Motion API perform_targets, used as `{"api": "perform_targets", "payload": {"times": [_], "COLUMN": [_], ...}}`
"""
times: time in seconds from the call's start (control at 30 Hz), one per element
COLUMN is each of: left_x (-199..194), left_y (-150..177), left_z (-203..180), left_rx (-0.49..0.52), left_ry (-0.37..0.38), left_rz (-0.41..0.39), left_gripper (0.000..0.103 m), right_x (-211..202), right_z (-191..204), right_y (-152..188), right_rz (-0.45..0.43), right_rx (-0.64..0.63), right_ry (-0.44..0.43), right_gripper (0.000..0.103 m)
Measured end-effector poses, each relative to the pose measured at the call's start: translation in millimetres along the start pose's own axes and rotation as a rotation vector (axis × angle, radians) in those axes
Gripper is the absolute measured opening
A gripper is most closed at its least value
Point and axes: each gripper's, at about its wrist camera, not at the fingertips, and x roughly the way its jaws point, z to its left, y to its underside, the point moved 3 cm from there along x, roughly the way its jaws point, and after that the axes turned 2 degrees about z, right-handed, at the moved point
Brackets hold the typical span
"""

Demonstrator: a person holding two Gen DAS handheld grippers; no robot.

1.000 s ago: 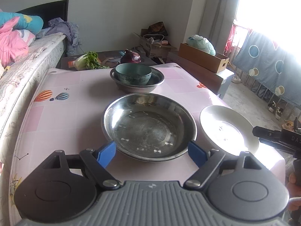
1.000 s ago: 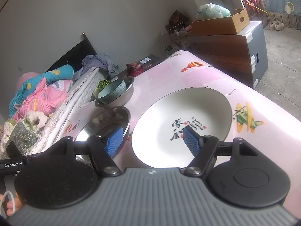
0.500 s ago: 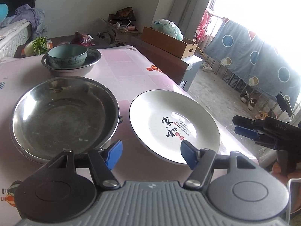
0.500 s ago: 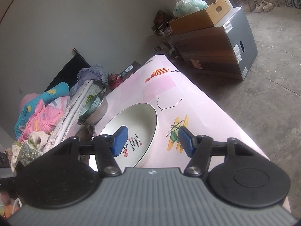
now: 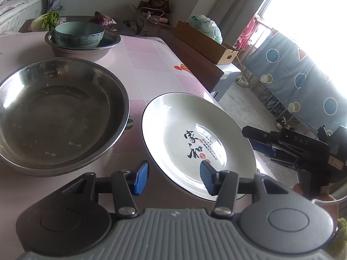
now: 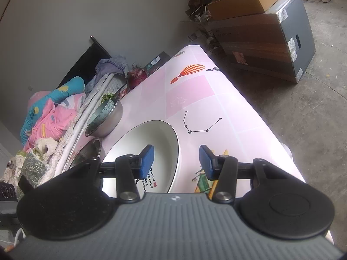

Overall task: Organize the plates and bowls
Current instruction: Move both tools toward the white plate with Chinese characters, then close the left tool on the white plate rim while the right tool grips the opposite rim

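Left hand-held gripper [image 5: 173, 177]: jaws spread wide, holding nothing, poised low over the near rim of the white plate [image 5: 195, 138], one blue pad [image 5: 141, 177] left of the rim over bare desk [image 5: 147, 65], the other above the plate's near edge. Contact with the plate: cannot tell.

Right hand-held gripper [image 6: 176, 161]: also wide and empty, straddling the plate's right rim, left pad above the plate's inside, right pad over the desk's printed cloth. Seen from the left wrist, off the plate's right side beyond the desk edge [image 5: 288, 149].

White plate with black calligraphy, flat on the pink desk near its right edge. Just left of it, nearly touching: large steel basin [image 5: 58, 114], empty. Farther back: smaller steel basin [image 5: 82, 45] with a teal bowl [image 5: 79, 33] nested inside, upright.

Behind the desk: a leafy vegetable [image 5: 46, 20], a purple onion [image 5: 104, 19], a cardboard box [image 5: 206, 41] on a cabinet. Bed with bedding [image 6: 54, 117] along the desk's left side.
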Motion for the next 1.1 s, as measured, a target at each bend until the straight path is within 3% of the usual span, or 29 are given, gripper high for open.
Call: {"api": "perform_targets", "payload": {"times": [0.27, 0.7, 1.1], "left_x": [6.9, -0.8, -35.2], "left_y": [1.0, 8.0, 40.2], "left_z": [4.2, 7.4, 19.4], "left_rx": [-0.021, -0.012, 0.006], "left_ry": [-0.010, 0.004, 0.055], "left_rz": [0.003, 0.021, 0.063], "left_gripper": [0.032, 0.032, 0.032], "right_x": [21.7, 5.6, -37.6], "right_z": [10.7, 25.4, 52.6], "right_y": [5.4, 26.8, 84.5], "right_rz": [0.074, 0.110, 0.135], "right_rx": [-0.014, -0.029, -0.006], "right_ry": [-0.035, -0.001, 0.038], "right_gripper": [0.044, 0.046, 0.047]}}
